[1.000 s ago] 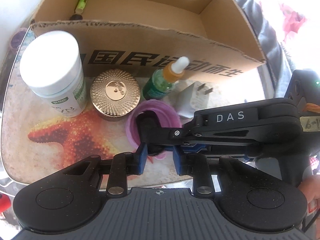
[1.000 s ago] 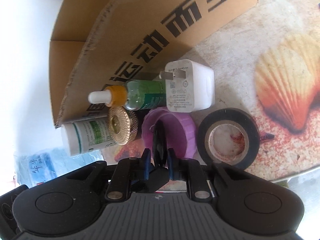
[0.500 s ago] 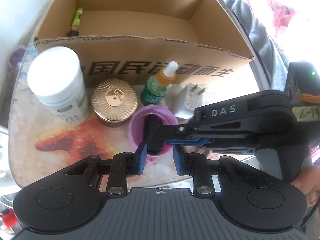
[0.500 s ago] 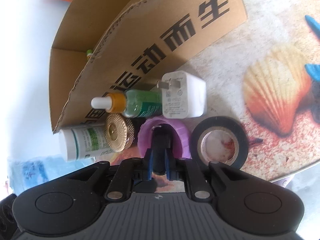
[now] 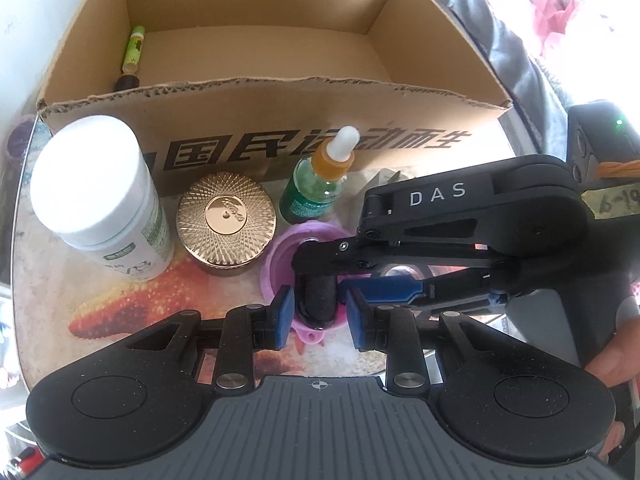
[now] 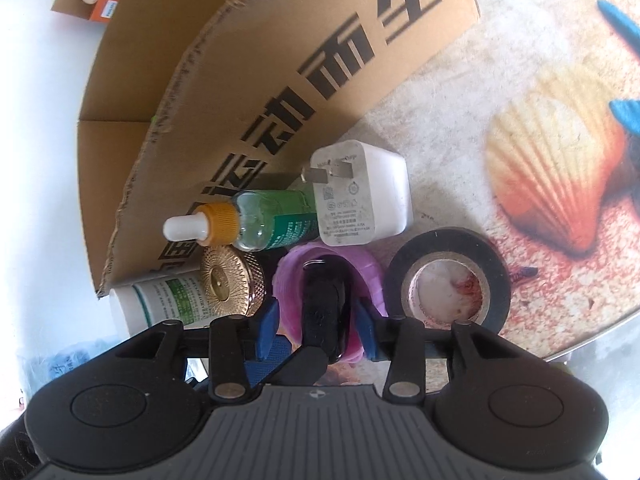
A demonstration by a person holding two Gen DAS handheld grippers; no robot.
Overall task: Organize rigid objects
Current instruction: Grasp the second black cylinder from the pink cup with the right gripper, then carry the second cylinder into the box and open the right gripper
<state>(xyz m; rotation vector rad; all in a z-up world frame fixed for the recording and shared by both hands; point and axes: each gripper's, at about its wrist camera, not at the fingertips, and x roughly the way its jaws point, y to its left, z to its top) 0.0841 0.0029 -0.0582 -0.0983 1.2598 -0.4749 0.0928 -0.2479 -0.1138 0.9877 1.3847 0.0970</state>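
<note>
A black cylinder (image 5: 316, 298) lies in a purple cup (image 5: 280, 256) on the patterned table; both also show in the right wrist view, the cylinder (image 6: 324, 304) and the cup (image 6: 368, 276). My left gripper (image 5: 316, 316) is open, its blue pads either side of the cylinder. My right gripper (image 6: 316, 322) is open around the same cylinder and cup, and reaches in from the right in the left wrist view (image 5: 440, 216). An open cardboard box (image 5: 260, 92) stands behind, with a green lip balm tube (image 5: 134, 50) inside.
Beside the cup stand a white pill bottle (image 5: 96, 200), a gold-lidded jar (image 5: 226, 220) and a green dropper bottle (image 5: 320, 184). A white charger plug (image 6: 360, 196) and a black tape roll (image 6: 446, 280) lie by the cup. The table edge (image 6: 580, 344) runs at the right.
My right gripper was shut on the black cylinder and has opened. My left gripper has opened wider and both views have drawn back slightly.
</note>
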